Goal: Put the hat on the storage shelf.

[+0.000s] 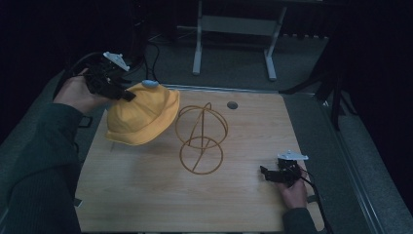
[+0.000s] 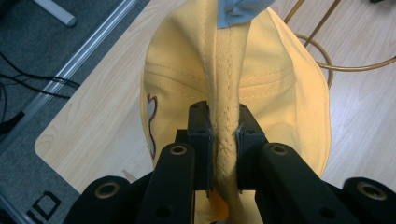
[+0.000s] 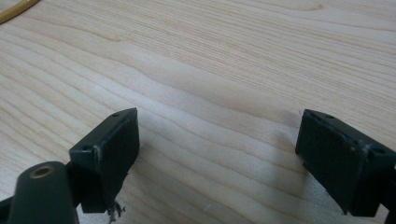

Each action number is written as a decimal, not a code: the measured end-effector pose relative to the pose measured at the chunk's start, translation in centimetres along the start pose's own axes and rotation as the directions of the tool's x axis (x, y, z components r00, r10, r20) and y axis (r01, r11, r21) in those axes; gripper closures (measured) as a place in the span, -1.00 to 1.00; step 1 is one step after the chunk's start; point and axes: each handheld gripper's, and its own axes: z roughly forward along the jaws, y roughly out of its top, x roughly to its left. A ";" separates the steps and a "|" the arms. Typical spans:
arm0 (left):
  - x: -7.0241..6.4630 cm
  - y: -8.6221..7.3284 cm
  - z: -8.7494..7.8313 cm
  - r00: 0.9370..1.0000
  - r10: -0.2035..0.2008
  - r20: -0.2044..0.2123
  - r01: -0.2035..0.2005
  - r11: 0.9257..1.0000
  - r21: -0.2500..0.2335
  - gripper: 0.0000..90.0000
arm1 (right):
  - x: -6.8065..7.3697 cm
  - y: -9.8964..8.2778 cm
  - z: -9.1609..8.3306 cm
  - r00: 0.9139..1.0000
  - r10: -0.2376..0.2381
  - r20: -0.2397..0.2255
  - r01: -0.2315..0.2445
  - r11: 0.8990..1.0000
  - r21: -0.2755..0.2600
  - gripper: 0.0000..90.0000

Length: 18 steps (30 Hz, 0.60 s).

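Wooden table, dark surroundings | left hand-held gripper at 10 o'clock, pinching a fold of yellow hat, lifted clear, likely for wire stand at centre | right hand-held gripper at 4 o'clock, spread, empty, resting idle.

Yellow hat cut off at the top and bottom edges of the left gripper view, its pinched fold hidden between the left gripper's jaws, gold wire stand beyond the right gripper a cropped sliver.
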 end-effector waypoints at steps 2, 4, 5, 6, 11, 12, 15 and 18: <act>-0.1 0.1 -0.2 1.000 0.004 0.000 -0.004 1.000 -0.003 0.79 | 0.0 0.0 0.0 1.000 0.000 0.000 0.000 1.000 0.000 -0.70; -0.2 0.2 -0.3 1.000 0.010 -0.001 -0.010 1.000 -0.010 0.79 | 0.0 0.0 0.0 1.000 0.000 0.000 0.000 1.000 0.000 -0.70; -0.2 0.2 -0.4 1.000 0.017 -0.002 -0.017 1.000 -0.012 0.79 | 0.0 0.0 0.0 1.000 0.000 0.000 0.000 1.000 0.001 -0.70; -0.3 0.2 -0.5 1.000 0.018 0.000 -0.018 1.000 -0.020 0.79 | 0.0 0.0 0.0 1.000 -0.001 0.000 0.001 1.000 0.000 -0.70; -0.5 0.5 -0.8 0.999 0.033 0.003 -0.033 0.999 -0.028 0.79 | 0.0 0.0 0.0 1.000 0.000 0.000 0.000 1.000 0.000 -0.70; -0.6 0.5 -0.9 1.000 0.030 0.003 -0.030 0.999 -0.031 0.79 | 0.0 0.0 0.0 1.000 0.001 0.000 -0.001 1.000 -0.001 -0.70; -0.7 0.5 -1.0 0.999 0.034 0.004 -0.034 0.999 -0.038 0.79 | 0.0 0.0 0.0 1.000 0.000 0.000 0.000 1.000 0.000 -0.70; -0.8 0.5 -1.2 0.999 0.037 0.006 -0.037 0.999 -0.040 0.79 | 0.0 0.0 0.0 1.000 0.000 0.000 0.000 1.000 0.000 -0.70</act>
